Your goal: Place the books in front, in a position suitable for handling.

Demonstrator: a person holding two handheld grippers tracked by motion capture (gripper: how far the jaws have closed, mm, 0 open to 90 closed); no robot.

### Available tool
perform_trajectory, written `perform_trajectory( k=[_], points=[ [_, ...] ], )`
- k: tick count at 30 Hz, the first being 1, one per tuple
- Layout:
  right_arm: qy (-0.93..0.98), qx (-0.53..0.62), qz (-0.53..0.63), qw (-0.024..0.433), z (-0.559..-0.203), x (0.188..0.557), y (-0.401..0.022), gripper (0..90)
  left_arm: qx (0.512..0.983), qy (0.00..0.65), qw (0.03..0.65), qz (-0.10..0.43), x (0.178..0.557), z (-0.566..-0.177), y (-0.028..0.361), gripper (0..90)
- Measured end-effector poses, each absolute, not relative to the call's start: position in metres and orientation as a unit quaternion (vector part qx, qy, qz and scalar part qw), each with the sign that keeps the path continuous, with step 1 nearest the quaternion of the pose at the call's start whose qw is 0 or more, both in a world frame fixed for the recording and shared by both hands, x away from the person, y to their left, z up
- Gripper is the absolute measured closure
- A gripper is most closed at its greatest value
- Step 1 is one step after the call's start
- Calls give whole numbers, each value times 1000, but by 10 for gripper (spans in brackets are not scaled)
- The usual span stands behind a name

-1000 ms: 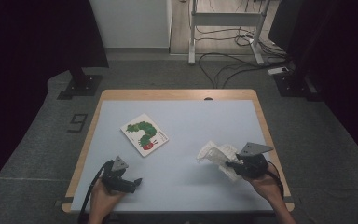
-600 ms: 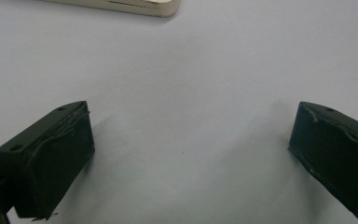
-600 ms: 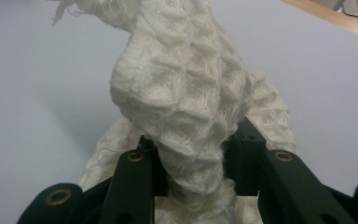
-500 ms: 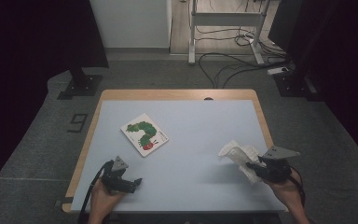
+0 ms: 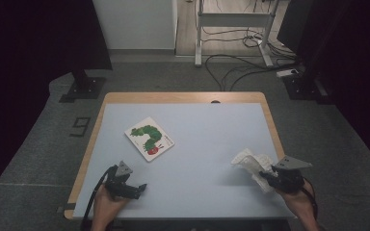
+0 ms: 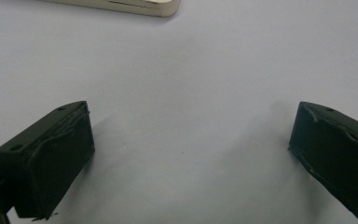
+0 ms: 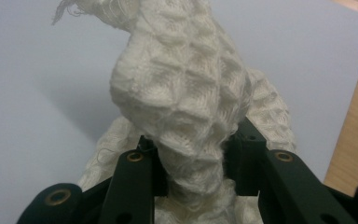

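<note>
There are two grippers, one cloth and one book on one table (image 5: 197,125), which has a pale blue top and a wooden edge. The right gripper (image 5: 269,177), held in a hand at the near right corner of the table, has its jaws pinched tight on the cloth (image 5: 251,164), a crumpled white waffle-weave rag. In the right gripper view the cloth (image 7: 186,93) bunches up between the two black jaws and bulges forward and upward past their tips, with more folds spilling out to either side behind them, and a frayed corner sticks up at the far end. In the high view the cloth reaches out from the jaws toward the middle of the table, and its far end lies on or just above the blue top; which of the two I cannot tell. The left gripper (image 5: 137,187) sits at the near left corner, in the other hand, low over the table, and its jaws stand wide apart with nothing between them; in the left gripper view the bare blue surface shows between the two black pads (image 6: 56,154). The book (image 5: 149,138), a small square one with a green caterpillar on its white cover, lies flat on the left half of the table, a little beyond the left gripper and well apart from the cloth and the right gripper.
</note>
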State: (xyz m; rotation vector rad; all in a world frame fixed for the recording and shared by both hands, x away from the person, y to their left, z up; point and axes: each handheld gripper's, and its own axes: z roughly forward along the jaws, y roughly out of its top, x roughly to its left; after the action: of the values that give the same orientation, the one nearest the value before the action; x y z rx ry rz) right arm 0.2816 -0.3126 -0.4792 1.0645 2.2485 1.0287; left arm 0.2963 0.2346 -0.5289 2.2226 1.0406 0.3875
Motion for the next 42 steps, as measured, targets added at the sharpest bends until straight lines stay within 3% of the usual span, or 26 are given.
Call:
perform_trajectory(
  k=[13,24,28,31,32,36,40,41,42],
  points=[
    [816,402,359,209,-516,285,-315,630,847,396,323,147,296,-529,235,0],
    [819,402,356,200,-522,286,-314,560,847,396,322,147,296,-529,235,0],
    [819,404,355,199,-521,286,-313,458,847,396,322,147,296,-529,235,0],
    [822,401,351,201,-518,285,-311,293,847,396,322,147,296,-529,235,0],
    [822,401,351,201,-518,285,-311,293,847,396,322,147,296,-529,235,0],
    [822,400,346,213,-512,284,-309,128,847,396,322,147,296,-529,235,0],
    [820,401,349,213,-506,284,-309,122,847,396,322,148,296,-529,235,0],
    [819,402,350,213,-504,284,-309,104,847,396,323,147,296,-529,235,0],
    [817,402,353,214,-500,284,-308,30,847,396,322,148,296,-529,235,0]
  ],
)
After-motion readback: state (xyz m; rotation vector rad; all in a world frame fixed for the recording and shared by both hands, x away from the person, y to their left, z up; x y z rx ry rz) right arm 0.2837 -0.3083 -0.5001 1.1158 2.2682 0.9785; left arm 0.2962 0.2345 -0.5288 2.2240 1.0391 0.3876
